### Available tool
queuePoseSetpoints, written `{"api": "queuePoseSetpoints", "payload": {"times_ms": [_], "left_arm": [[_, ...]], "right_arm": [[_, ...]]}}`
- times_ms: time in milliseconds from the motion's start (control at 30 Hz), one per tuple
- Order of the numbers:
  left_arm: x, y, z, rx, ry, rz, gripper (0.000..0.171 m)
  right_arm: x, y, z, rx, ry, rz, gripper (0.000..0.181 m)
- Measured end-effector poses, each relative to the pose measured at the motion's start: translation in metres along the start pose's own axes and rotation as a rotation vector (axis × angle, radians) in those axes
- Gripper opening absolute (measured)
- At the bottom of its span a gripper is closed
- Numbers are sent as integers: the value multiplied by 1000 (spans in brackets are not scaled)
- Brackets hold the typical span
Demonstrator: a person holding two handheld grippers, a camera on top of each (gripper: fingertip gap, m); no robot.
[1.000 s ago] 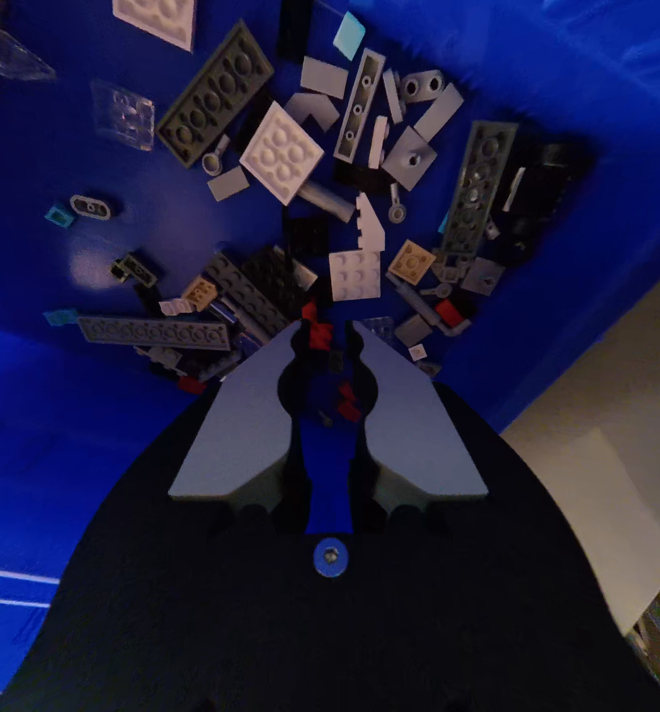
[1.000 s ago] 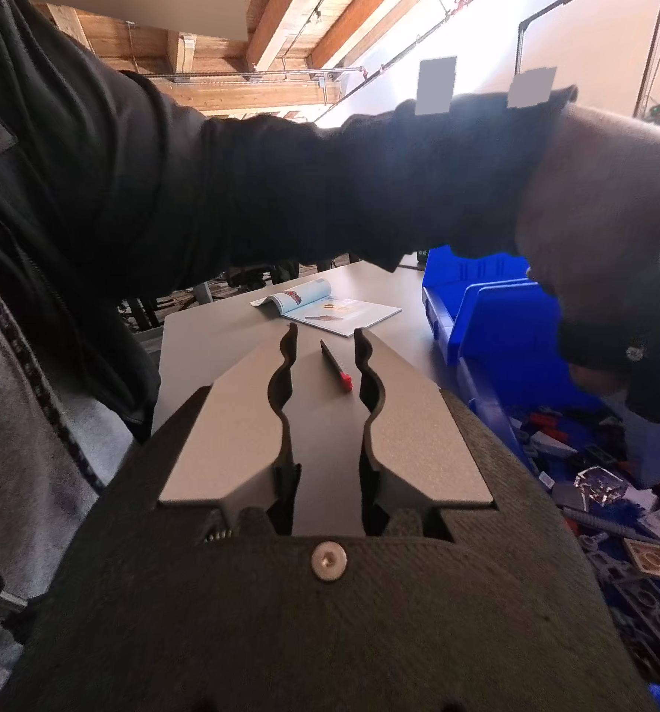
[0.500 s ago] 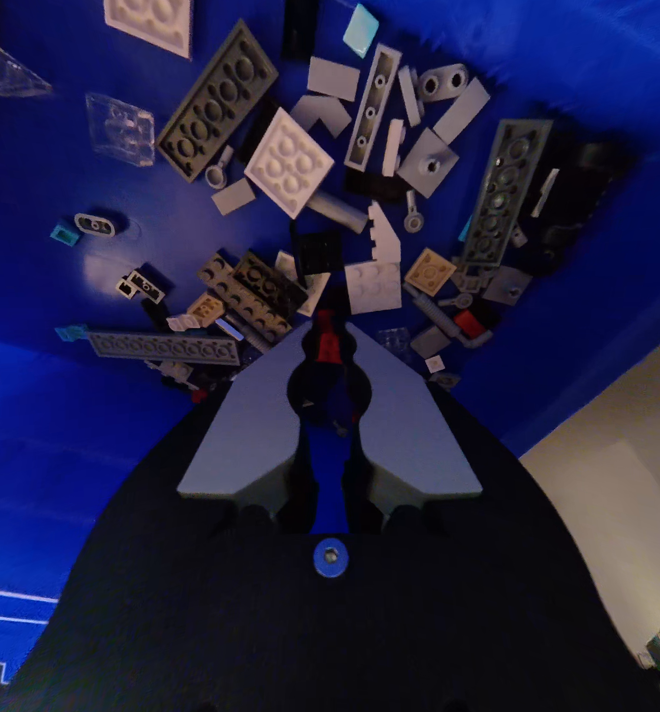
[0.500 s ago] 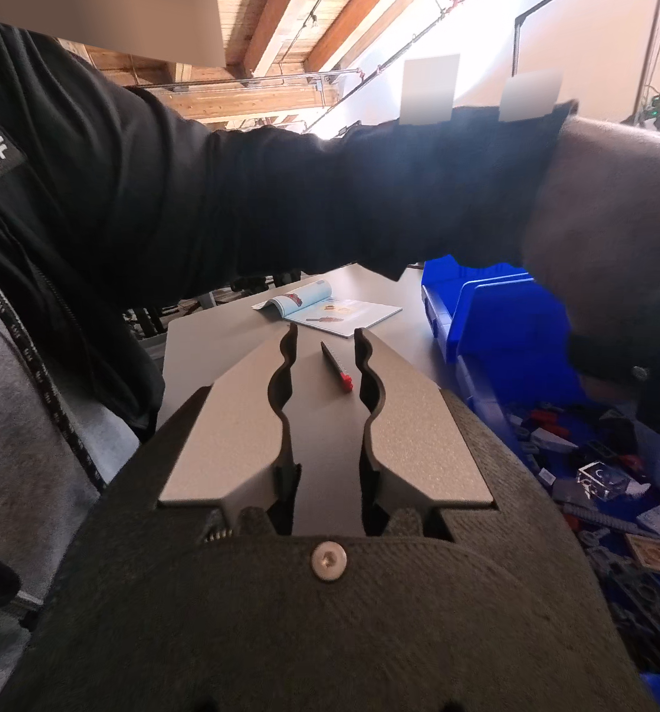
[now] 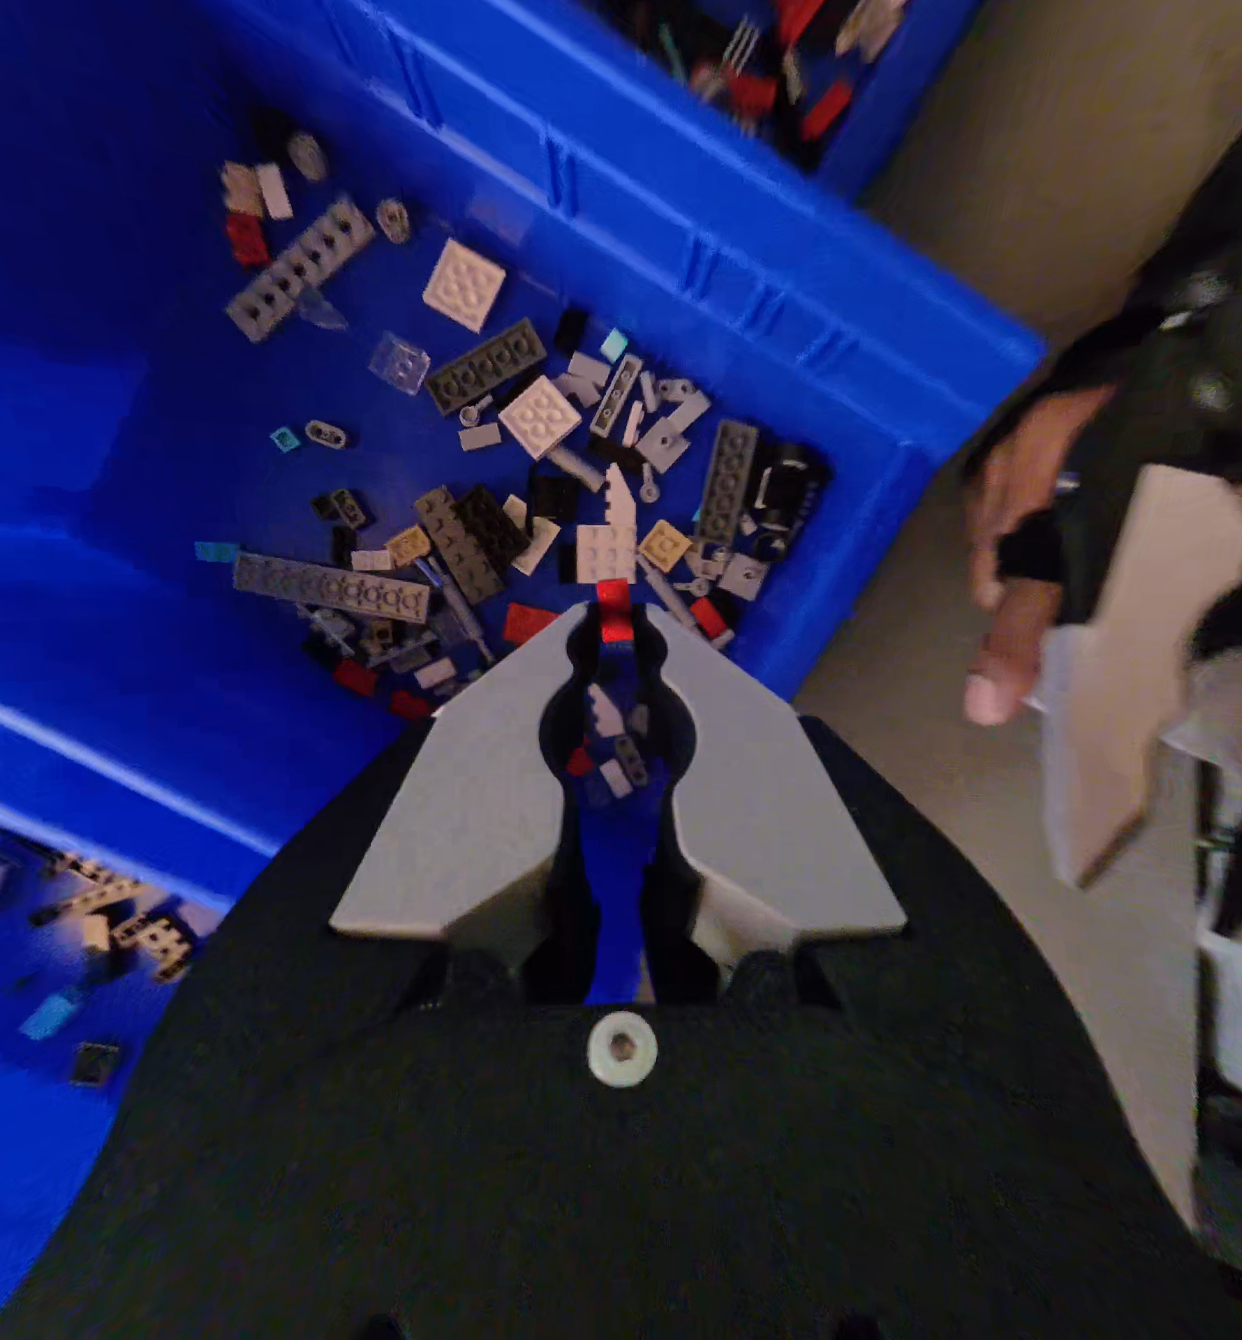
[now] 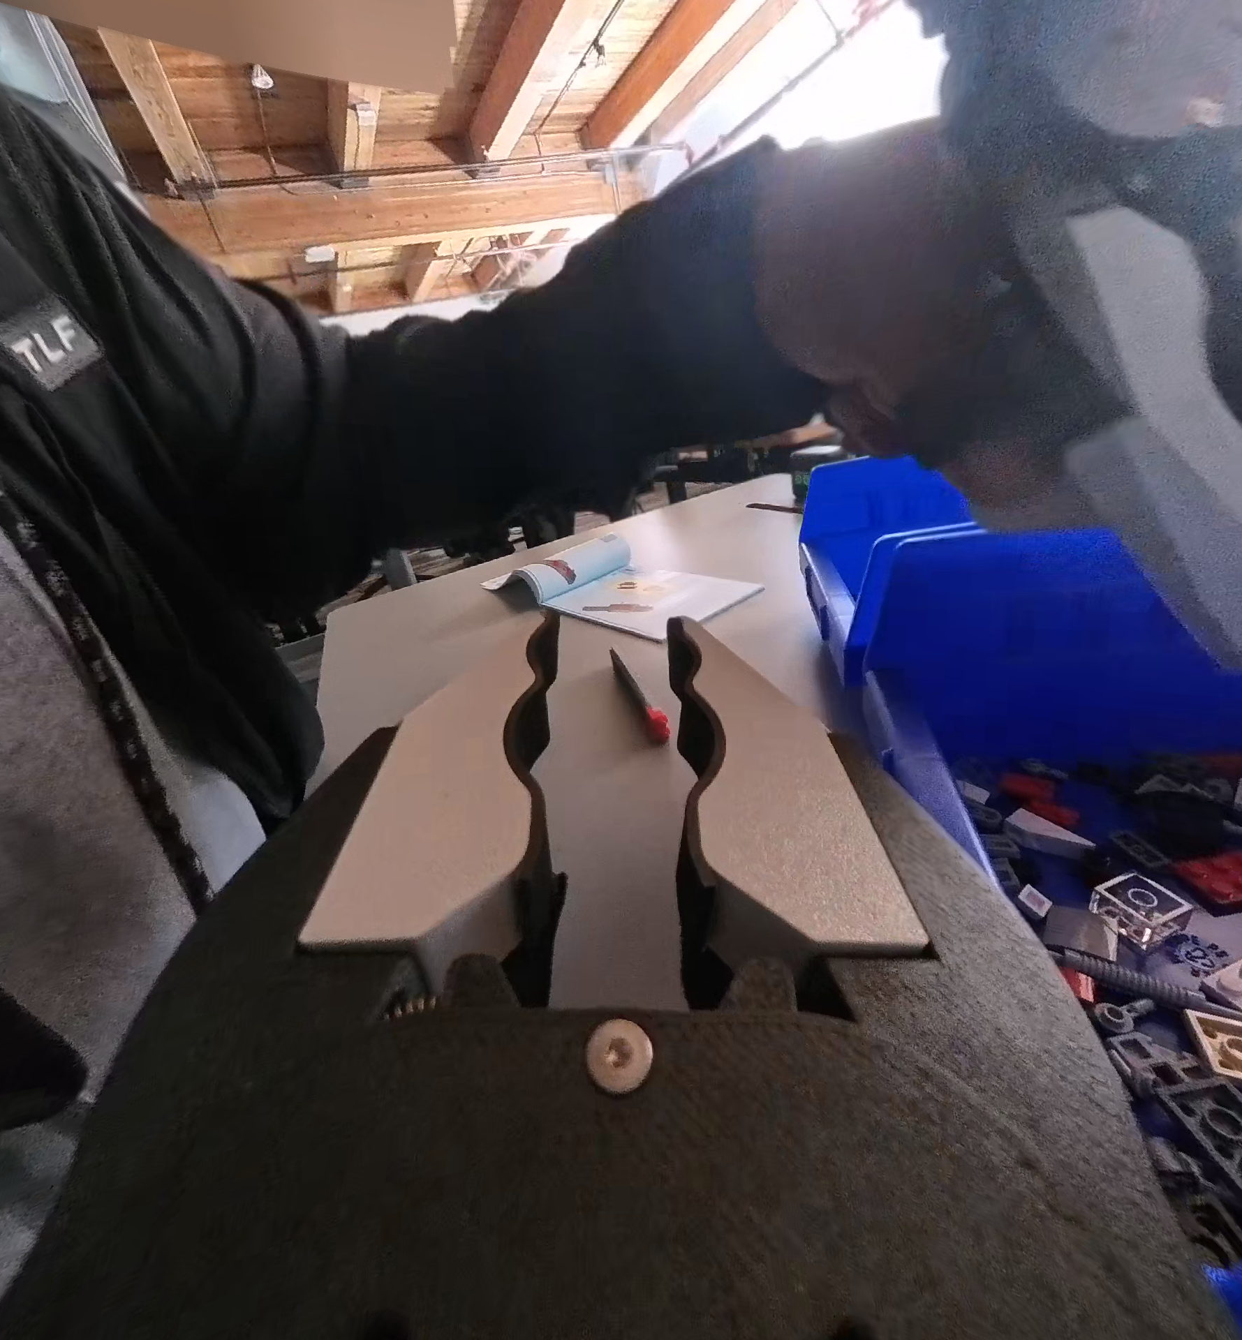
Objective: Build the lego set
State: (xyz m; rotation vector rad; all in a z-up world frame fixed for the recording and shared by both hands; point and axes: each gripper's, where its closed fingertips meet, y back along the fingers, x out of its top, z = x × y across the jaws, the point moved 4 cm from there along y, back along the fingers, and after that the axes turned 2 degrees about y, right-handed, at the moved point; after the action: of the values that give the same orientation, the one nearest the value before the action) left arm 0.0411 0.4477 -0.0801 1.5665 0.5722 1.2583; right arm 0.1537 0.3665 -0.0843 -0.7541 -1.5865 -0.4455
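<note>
My left gripper [image 5: 614, 616] is shut on a small red lego piece [image 5: 614, 608] and holds it above the blue bin [image 5: 676, 239]. Several loose grey, white, black and red lego pieces [image 5: 531, 464] lie on the bin floor below. My right gripper [image 6: 610, 634] is open and empty, low over the grey table [image 6: 415, 638]. Between its fingers, farther off, lies a thin black part with a red end [image 6: 639, 696] on the table. The same bin shows at the right of the right wrist view [image 6: 1024, 638], with loose pieces [image 6: 1183, 928] in it.
An open instruction booklet [image 6: 625, 591] lies on the table beyond the right gripper. A person's dark sleeve [image 6: 531, 362] reaches across above the bin. A second blue bin [image 5: 784, 72] with red parts stands behind the first. A hand [image 5: 1009, 551] shows beside the bin.
My left gripper closed on the red piece among the heap and has risen well above the bin with it. The right gripper has hardly moved.
</note>
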Motion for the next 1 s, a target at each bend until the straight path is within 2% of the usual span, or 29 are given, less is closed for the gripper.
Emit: {"api": "queuePoseSetpoints", "payload": {"times_ms": [100, 167, 333, 433, 533, 600, 700, 800, 867, 1000], "left_arm": [[-14, 33, 13, -4, 75, 150, 7], [-33, 51, 20, 13, 136, 222, 8], [-118, 84, 30, 119, 341, 286, 8], [-178, 92, 41, 165, 482, 281, 8], [-231, 93, 53, 209, 593, 250, 8], [-257, 90, 61, 232, 644, 224, 8], [-280, 84, 73, 231, 686, 216, 8], [-295, 78, 82, 233, 705, 207, 8], [-302, 75, 87, 228, 718, 208, 8], [-317, 71, 94, 223, 739, 211, 8]], "right_arm": [[3, 4, -2, 13, 3, 21, 33], [5, 11, -7, 37, -11, 42, 33], [22, 50, -21, 61, 9, 13, 33], [54, 89, 1, -69, 108, -141, 32], [93, 133, 58, -308, 238, -390, 31], [98, 152, 100, -398, 266, -598, 33], [68, 161, 150, -388, 219, -935, 36], [25, 162, 180, -349, 217, -1210, 37], [4, 158, 189, -311, 242, -1313, 37], [-22, 154, 198, -279, 237, -1398, 36]]}}
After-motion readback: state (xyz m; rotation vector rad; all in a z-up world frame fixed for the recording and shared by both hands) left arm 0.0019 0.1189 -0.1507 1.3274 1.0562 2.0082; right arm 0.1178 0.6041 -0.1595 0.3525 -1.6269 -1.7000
